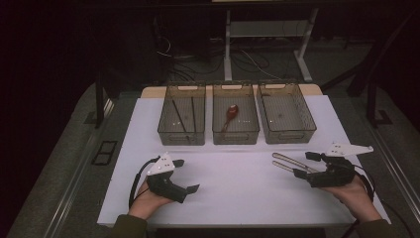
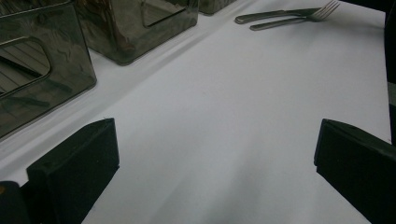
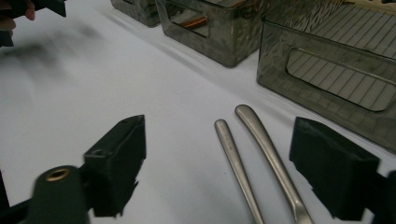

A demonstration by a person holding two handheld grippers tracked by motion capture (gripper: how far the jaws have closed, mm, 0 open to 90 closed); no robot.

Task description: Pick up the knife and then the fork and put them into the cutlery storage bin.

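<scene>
Fork (image 3: 236, 161) and knife (image 3: 268, 156) handles between right gripper (image 3: 217, 165) jaws, apart, untouched.

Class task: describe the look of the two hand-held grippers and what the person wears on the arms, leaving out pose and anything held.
Each hand-held tool is black. The left gripper and right gripper each carry a pale grey three-cornered plate on top and a black cable trailing back towards the wrist. The fingers are blocky, matte black pads with flat inner faces. The sleeves look dark olive green.

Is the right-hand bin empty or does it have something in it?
Empty, as far as the high view shows: the right bin shows only its bare ribbed floor, while the middle bin holds a red-brown utensil.
</scene>
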